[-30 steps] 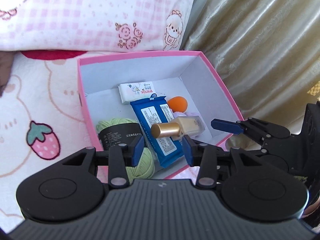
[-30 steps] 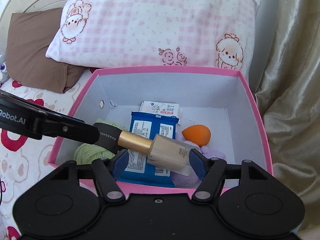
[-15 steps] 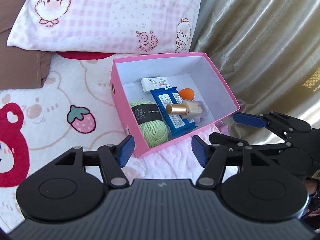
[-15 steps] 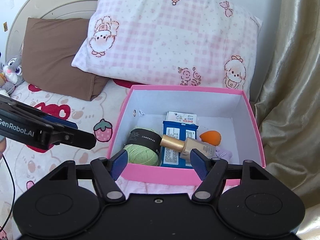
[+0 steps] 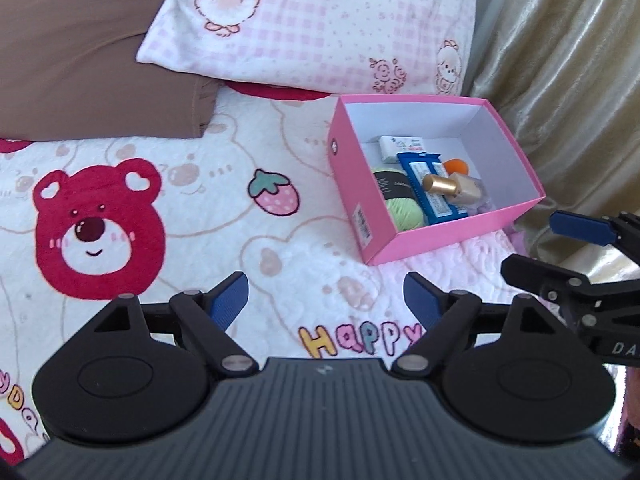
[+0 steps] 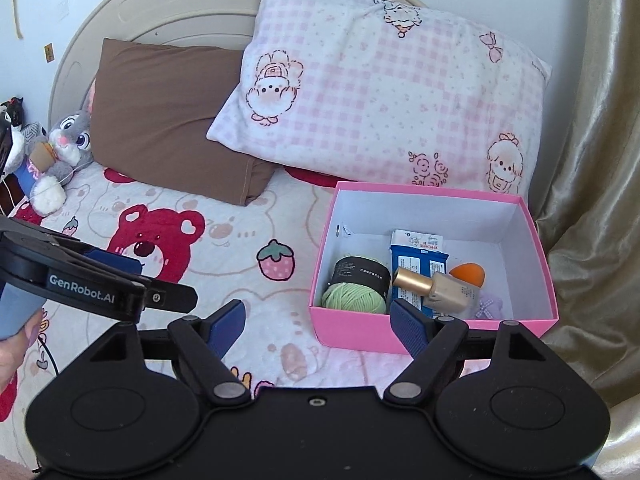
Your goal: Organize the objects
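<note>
Two hand-held grippers hover above a bear-print blanket, both with nothing between their blue pads. The left gripper has its jaws spread wide and opening over the coloured "Happy" lettering; the right gripper is likewise opening, its right pad in front of the near wall of a pink cardboard box.

The box sits on the blanket just beyond the grippers, close to a gold curtain, white inside and open at the top. Along its left side lies a ball of pale green yarn with a black paper band. Beside it, a blue wipes packet lies flat, and a beige foundation bottle with a shiny gold cap rests on its side across the packet. An orange makeup sponge and a small lilac bow lie to the right, and a white tissue pack lies at the back.

Behind the box, a pink checked pillow leans on a brown pillow; a grey plush rabbit sits far left.
</note>
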The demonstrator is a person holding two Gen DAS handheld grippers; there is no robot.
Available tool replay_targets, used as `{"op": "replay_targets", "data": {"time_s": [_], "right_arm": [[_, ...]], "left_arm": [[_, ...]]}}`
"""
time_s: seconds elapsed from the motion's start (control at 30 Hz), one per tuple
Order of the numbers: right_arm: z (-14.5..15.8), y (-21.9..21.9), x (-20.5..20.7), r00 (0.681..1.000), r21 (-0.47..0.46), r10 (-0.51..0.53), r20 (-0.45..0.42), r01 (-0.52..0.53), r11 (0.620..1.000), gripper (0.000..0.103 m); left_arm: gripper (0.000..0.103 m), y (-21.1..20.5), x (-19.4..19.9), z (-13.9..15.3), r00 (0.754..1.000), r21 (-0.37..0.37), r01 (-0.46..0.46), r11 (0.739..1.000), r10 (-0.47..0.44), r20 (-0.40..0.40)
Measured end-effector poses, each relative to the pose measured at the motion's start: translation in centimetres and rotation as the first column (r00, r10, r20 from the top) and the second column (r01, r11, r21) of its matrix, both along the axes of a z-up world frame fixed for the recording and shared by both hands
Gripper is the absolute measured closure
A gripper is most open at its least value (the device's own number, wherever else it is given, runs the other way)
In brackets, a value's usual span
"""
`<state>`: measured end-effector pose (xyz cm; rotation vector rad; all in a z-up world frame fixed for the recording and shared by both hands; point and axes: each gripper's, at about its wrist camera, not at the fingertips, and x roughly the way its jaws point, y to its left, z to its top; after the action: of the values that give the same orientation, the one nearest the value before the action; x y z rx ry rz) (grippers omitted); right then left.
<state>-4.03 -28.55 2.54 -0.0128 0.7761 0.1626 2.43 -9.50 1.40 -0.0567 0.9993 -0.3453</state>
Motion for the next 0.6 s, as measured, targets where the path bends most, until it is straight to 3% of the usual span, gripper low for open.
{"op": "replay_targets", "data": {"time_s": [0.17,0.33,0.47,0.6], "right_arm": [[-0.3,0.6,-0.5,1.000,0.014,-0.022,-0.006,0.022,1.000,0.019],[-0.7,1.0,-0.7,0.998,-0.005,-0.058,-0.017,0.058,0.998,0.006],[-1.2,0.9,-0.5,0.994,-0.008,-0.093,-0.058,0.093,0.996,0.005],[-1.5,0.8,-0.4,0.990,-0.024,-0.115,-0.084,0.113,0.993,0.005]], "left_arm": [[0.015,1.7,-1.2,-0.3,0.998,-0.005,-0.057,0.998,0.057,-0.026],[0.004,3.1,-2.0,-0.1,0.991,-0.018,-0.135,0.991,0.136,0.001],[0.004,3.0,-2.3,-0.4,0.990,0.059,-0.141,0.988,0.139,0.034],[0.001,2.9,-2.6,-0.8,0.991,0.067,-0.129,0.989,0.128,0.027]]}}
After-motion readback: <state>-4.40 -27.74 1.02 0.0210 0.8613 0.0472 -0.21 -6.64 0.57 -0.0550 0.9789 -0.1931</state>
